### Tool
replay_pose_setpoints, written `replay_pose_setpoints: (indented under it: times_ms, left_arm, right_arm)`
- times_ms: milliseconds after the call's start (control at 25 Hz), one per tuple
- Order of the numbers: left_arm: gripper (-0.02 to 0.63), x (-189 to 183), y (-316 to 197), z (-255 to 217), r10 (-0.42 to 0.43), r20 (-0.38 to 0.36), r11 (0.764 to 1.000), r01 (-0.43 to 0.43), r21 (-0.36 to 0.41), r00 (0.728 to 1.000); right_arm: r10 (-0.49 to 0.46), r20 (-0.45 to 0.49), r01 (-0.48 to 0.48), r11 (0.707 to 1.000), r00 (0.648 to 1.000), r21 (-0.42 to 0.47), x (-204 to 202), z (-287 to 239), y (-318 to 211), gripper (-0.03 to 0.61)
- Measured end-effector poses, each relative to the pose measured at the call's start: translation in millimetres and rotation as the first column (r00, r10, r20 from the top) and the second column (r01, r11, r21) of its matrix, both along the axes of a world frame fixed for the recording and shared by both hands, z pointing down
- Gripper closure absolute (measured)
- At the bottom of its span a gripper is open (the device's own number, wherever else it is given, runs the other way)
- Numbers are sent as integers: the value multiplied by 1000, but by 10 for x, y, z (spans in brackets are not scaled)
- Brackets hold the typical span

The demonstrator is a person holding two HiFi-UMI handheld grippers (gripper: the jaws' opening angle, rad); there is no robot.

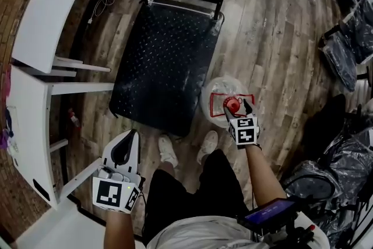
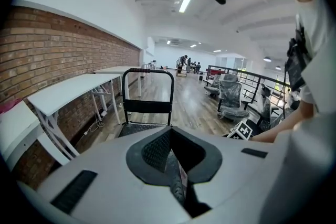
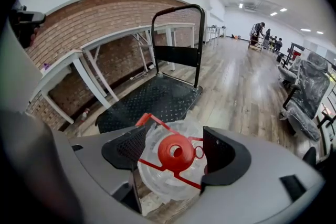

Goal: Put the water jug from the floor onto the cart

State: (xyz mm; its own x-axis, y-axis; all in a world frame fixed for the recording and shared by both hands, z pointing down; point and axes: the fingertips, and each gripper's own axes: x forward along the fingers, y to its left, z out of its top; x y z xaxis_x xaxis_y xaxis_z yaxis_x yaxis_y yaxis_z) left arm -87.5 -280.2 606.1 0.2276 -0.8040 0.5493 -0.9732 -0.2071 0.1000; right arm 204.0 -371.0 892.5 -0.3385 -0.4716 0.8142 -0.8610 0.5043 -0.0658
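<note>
The clear plastic water jug (image 1: 221, 93) with a red cap (image 1: 232, 105) and red carrying frame stands on the wood floor, just right of the cart's near corner. My right gripper (image 1: 238, 108) is over the jug's top and open, one jaw on each side of the cap (image 3: 176, 152), neither pad touching it. The cart (image 1: 163, 61) is a flat black platform with a black push handle (image 3: 176, 10) at its far end, and nothing lies on it. My left gripper (image 1: 123, 150) hangs at the lower left, away from the jug, shut and holding nothing (image 2: 170, 157).
White tables (image 1: 52, 3) line the brick wall on the left, close to the cart's side. Plastic-wrapped office chairs (image 1: 355, 38) stand at the right. The person's shoes (image 1: 169, 151) are on the floor just before the cart. A small bottle (image 1: 73, 118) lies under the table.
</note>
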Motion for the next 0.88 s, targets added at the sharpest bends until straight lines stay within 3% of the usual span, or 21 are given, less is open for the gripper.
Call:
replay_pose_setpoints:
  times_ms: [320, 880]
  left_arm:
    - [615, -112, 18, 144, -21, 20, 1000, 22, -14, 1000]
    - [615, -132, 113, 252, -49, 20, 999, 49, -18, 999]
  right_arm:
    - [59, -78, -62, 998, 995, -26, 63, 467, 34, 259]
    - [105, -74, -107, 994, 992, -30, 97, 643, 27, 268]
